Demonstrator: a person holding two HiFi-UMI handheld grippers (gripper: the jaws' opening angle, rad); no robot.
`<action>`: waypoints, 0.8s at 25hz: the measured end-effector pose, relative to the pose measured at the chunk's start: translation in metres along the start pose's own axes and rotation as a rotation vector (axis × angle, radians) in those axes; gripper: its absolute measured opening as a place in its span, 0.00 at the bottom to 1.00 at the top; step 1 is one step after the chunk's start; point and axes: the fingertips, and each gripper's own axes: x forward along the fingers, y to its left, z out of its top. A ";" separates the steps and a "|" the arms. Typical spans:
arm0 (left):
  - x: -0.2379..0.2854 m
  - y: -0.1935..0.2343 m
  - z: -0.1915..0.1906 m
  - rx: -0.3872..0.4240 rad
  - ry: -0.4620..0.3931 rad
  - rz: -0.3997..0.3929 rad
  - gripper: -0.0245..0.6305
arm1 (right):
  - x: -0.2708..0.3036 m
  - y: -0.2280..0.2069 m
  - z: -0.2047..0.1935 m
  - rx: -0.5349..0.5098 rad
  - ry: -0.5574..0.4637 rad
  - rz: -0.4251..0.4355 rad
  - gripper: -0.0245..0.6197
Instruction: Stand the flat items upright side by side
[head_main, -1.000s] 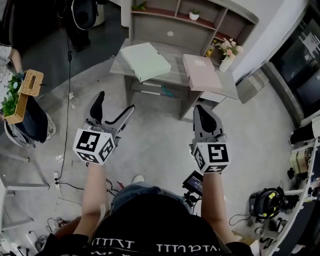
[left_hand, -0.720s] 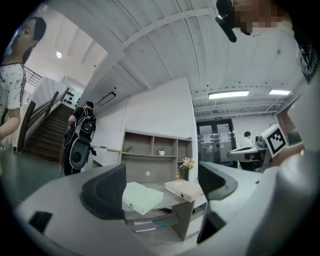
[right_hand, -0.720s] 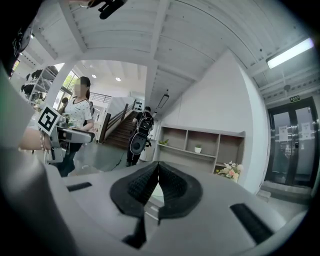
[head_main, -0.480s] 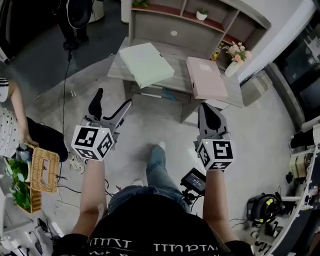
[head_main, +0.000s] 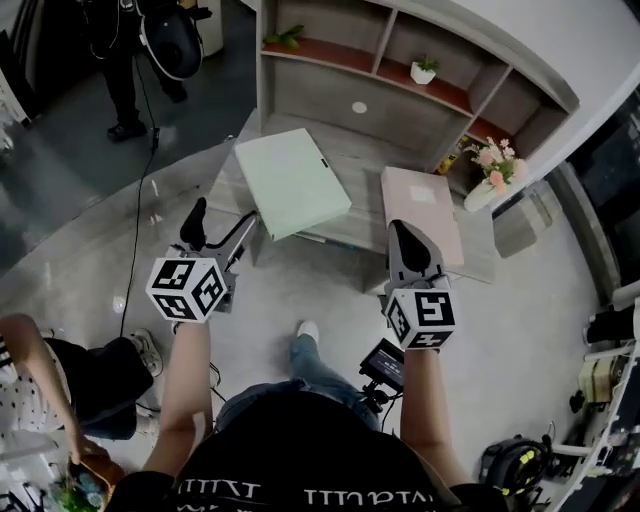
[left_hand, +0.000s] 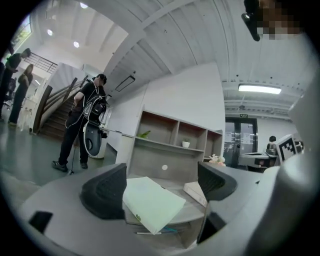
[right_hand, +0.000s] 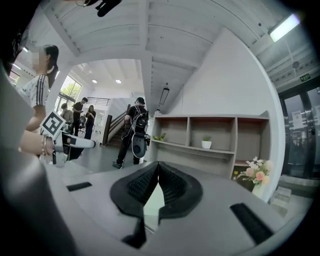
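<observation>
A person stands just short of a low grey worktop (head_main: 360, 170) and holds a claw out level in each hand. The left claw (head_main: 220, 228) gapes wide and is empty. The right claw (head_main: 408, 240) has its ribbed pads pressed together, with nothing between them.

Both task items lie flat on the worktop. A pale green, flat rectangular folder (head_main: 292, 182) sits on the worktop's left half, turned at an angle, with one corner jutting over the front edge. A pale pink flat folder (head_main: 425, 195) lies on the right half, squarer to the edge, well apart from the green one. Both look stiff and thin.

This seems to be the approach, with no grip made and nothing stood up yet. The next move probably calls for carrying the open left claw to the green folder's overhanging corner. The right claw would have to open before it can take the pink one.
</observation>
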 end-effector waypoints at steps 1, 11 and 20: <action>0.015 0.006 -0.002 -0.011 0.014 0.017 0.73 | 0.013 -0.008 0.001 -0.003 0.002 0.010 0.06; 0.124 0.057 -0.059 -0.116 0.189 0.195 0.73 | 0.114 -0.073 -0.013 -0.001 0.038 0.106 0.06; 0.160 0.103 -0.132 -0.228 0.368 0.290 0.73 | 0.153 -0.075 -0.043 0.028 0.096 0.145 0.06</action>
